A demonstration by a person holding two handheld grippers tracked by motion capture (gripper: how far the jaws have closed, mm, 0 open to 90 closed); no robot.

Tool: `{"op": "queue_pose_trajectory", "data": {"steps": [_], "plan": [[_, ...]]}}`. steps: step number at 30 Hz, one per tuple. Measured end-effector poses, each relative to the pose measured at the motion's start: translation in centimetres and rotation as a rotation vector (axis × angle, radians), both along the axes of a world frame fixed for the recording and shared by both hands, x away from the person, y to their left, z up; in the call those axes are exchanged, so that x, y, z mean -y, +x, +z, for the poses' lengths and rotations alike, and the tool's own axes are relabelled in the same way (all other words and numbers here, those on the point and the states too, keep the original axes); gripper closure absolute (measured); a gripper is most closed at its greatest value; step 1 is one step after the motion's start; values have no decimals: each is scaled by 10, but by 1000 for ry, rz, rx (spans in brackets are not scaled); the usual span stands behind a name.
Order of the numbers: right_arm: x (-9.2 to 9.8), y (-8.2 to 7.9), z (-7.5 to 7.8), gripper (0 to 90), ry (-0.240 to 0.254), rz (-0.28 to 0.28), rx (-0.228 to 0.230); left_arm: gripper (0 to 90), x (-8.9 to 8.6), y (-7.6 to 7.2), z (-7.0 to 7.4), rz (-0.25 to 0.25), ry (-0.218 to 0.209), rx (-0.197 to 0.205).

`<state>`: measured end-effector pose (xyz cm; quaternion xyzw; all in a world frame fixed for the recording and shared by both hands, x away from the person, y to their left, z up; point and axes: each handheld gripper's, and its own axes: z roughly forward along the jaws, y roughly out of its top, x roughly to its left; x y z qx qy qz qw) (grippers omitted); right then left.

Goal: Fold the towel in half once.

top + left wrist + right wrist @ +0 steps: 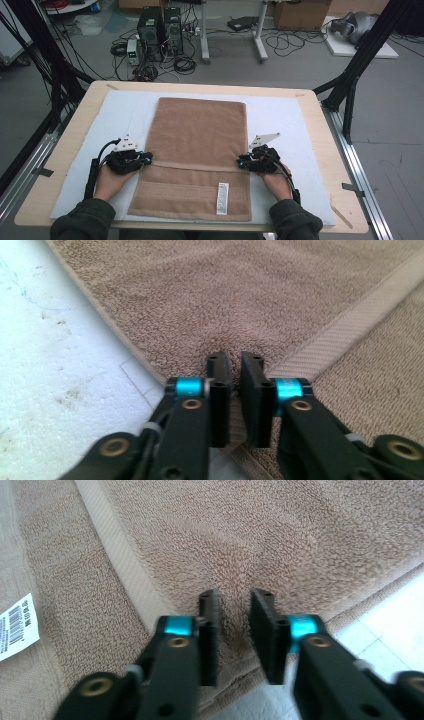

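Tan rectangular terry-cloth towel spread on white foam mat atop pale wooden counter; far portion already doubled over near portion, fold edge crossing at woven band. White care label exposed near front hem. Judged partway through folding: one fold made, further folds left. Left gripper at towel's left edge, jaws nearly together, clamped on a pinch of pile right at the border. Right gripper at opposite edge, jaws a little wider, cloth bunched between, pressing on towel's edge.
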<state>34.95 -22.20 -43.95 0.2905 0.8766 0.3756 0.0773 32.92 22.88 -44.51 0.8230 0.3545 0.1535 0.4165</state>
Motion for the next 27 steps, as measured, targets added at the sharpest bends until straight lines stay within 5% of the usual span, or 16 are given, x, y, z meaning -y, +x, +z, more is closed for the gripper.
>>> {"op": "queue_pose_trajectory", "data": {"steps": [10,18,27], "plan": [[4,-1,20,850,33,6,34,863,-7,-5,17,4,-83,39],[6,-11,38,849,39,34,46,864,-7,-16,30,-17,-80,57],[11,-34,43,849,58,68,55,864,-7,-45,35,-54,-74,70]]}}
